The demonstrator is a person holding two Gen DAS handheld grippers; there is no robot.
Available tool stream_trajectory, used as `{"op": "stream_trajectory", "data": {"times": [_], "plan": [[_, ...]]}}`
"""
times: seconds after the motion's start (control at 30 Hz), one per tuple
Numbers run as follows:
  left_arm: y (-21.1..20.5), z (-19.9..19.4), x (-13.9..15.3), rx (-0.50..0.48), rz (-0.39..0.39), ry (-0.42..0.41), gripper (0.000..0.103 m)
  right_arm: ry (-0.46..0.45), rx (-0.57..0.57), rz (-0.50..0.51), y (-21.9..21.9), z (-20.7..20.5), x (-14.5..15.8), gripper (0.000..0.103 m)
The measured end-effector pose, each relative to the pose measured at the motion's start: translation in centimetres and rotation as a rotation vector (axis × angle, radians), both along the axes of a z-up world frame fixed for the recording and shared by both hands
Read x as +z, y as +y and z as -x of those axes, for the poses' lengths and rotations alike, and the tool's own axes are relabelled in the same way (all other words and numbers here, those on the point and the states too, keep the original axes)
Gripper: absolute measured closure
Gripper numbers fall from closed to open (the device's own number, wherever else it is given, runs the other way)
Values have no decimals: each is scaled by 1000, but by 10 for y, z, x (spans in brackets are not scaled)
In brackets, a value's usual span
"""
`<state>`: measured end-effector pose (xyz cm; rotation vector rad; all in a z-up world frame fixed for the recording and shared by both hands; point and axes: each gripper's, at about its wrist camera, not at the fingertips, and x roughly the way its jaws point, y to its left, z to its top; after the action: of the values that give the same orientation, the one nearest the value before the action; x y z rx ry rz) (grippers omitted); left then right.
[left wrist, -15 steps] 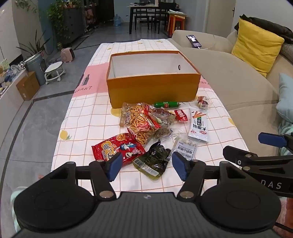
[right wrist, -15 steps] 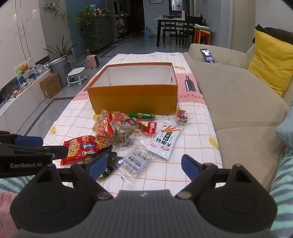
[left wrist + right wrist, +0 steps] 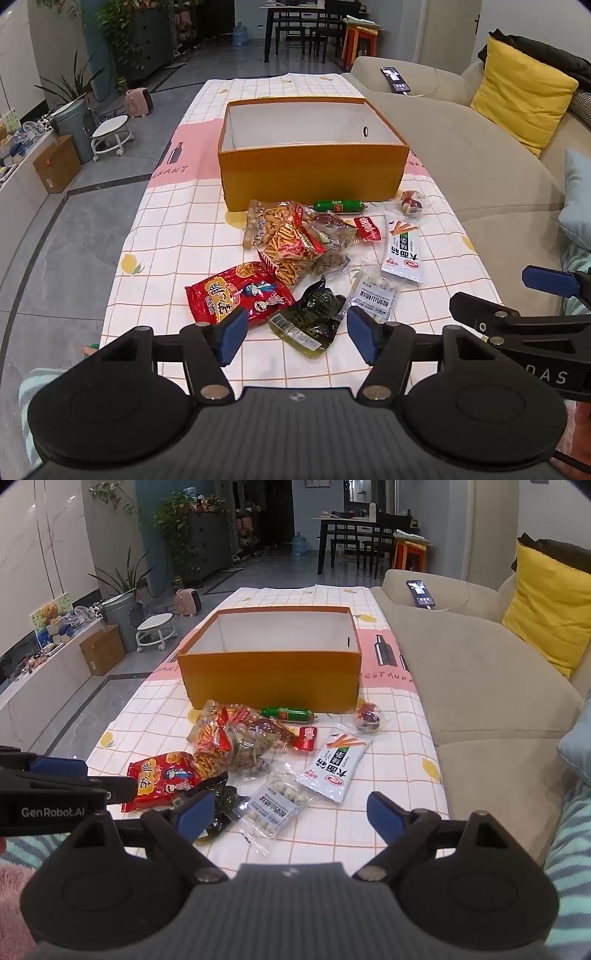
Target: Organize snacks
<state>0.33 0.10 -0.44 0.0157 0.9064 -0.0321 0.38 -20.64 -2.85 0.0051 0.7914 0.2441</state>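
Two claws hang over the near edge of the worktop (image 3: 155, 236), a long surface under a white checked cloth with pink panels and lemon prints. The left claw (image 3: 293, 334) has its blue pads spread with nothing between them; the right claw (image 3: 291, 812) stands spread wider, also holding nothing.

One open orange cardboard box with a white inside (image 3: 314, 177) sits well ahead of both claws, empty as far as can be seen.

Between the box and the claws lie the snacks, about nine packets in one loose cluster:
- one dark green crinkled pouch (image 3: 314, 314), just ahead of the left claw, between its pads in that view
- one red printed bag with cartoon figures (image 3: 236, 295), ahead and left of the left claw
- one clear packet of small white pieces (image 3: 275, 805), just ahead of the right claw
- one long white packet with green and red print (image 3: 334, 766), ahead and slightly right of it
- two or three clear bags of orange sticks and brown nuts (image 3: 291, 240), piled together; the exact count is unclear
- one small red sachet (image 3: 367, 229)
- one green sausage tube (image 3: 340, 206), touching the box front or nearly so
- one small round wrapped sweet (image 3: 412, 203), near the box's right corner
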Motion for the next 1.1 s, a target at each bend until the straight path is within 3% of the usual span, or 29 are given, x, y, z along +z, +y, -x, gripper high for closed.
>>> {"op": "stream_trajectory", "data": {"times": [1.1], "plan": [[6, 1, 8, 13, 12, -8, 32, -3, 11, 13, 6, -2, 7, 15]]}}
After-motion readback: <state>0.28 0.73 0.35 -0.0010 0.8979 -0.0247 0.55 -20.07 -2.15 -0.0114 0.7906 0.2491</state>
